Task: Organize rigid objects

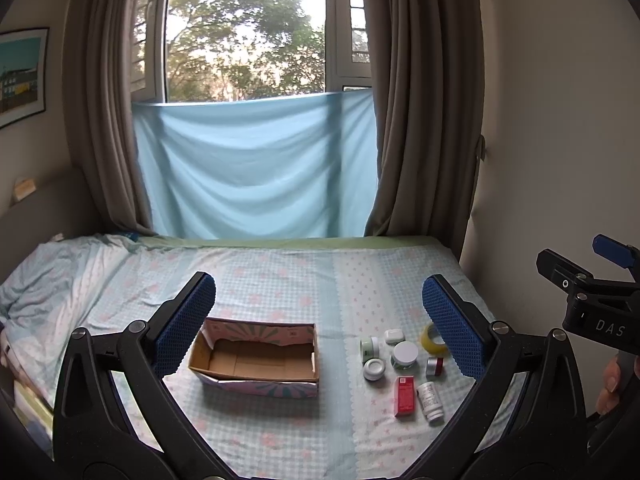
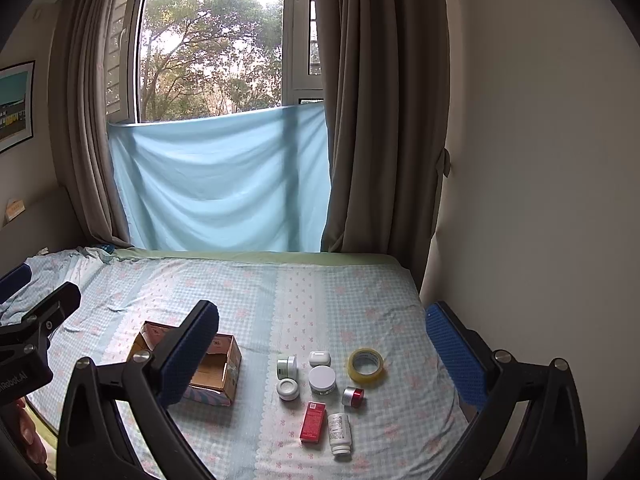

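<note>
An open, empty cardboard box (image 1: 256,358) (image 2: 224,364) lies on the bed. To its right sit several small items: a red box (image 1: 405,396) (image 2: 313,422), a white pill bottle (image 1: 430,402) (image 2: 339,434), a yellow tape roll (image 1: 432,338) (image 2: 365,365), a white-lidded jar (image 1: 405,354) (image 2: 322,379), a red-and-silver jar (image 1: 435,366) (image 2: 353,397), two small white jars (image 1: 374,369) (image 2: 288,389) and a white earbud case (image 1: 395,335) (image 2: 319,358). My left gripper (image 1: 320,320) is open and empty above the bed. My right gripper (image 2: 320,344) is open and empty, above the items.
The bed has a checked blue sheet (image 1: 280,276) (image 2: 260,292). A rumpled blanket (image 1: 60,272) lies at the left. Curtains and a blue cloth (image 1: 256,168) hang behind the bed. A wall (image 2: 540,160) stands at the right.
</note>
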`<state>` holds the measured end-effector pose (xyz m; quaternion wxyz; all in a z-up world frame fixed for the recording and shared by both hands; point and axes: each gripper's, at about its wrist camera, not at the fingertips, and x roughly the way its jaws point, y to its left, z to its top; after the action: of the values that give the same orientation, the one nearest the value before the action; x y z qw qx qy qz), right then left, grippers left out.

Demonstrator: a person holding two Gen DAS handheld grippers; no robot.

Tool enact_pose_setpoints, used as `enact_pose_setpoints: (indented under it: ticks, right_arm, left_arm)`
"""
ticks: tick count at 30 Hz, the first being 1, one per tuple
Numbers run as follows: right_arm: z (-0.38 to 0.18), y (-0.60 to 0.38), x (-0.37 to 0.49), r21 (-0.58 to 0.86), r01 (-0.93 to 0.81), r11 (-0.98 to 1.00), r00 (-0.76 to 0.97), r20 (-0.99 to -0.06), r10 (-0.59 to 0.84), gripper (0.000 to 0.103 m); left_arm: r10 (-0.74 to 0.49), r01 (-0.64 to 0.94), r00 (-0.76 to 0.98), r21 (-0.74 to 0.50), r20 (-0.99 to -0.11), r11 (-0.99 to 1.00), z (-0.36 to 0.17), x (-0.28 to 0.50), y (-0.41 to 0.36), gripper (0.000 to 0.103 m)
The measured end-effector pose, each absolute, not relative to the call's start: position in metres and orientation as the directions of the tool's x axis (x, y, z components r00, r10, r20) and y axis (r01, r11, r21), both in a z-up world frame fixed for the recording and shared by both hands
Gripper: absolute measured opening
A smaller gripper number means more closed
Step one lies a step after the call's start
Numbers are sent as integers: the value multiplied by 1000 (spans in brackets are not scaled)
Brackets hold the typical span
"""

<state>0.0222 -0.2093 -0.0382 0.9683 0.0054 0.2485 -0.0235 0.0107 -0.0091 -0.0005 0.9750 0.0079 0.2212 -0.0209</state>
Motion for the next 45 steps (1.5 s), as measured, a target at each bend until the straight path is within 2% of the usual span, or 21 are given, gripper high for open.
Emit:
enact_pose_setpoints:
  ticks: [29, 37, 45]
  right_arm:
    - [-43, -203, 29, 5, 50, 999, 862, -506, -40, 103]
    - [-59, -219, 58, 20, 62, 998, 827, -560, -41, 103]
    - [-120, -261, 113, 21, 101, 995, 752, -656, -62, 103]
  left_arm:
    - [-47, 50, 886, -7, -461, 999, -8, 22, -11, 103]
    - [-81, 70, 829, -41, -554, 997, -35, 56, -19, 103]
    - [-131, 114, 730, -70, -671, 991, -122, 121, -51, 103]
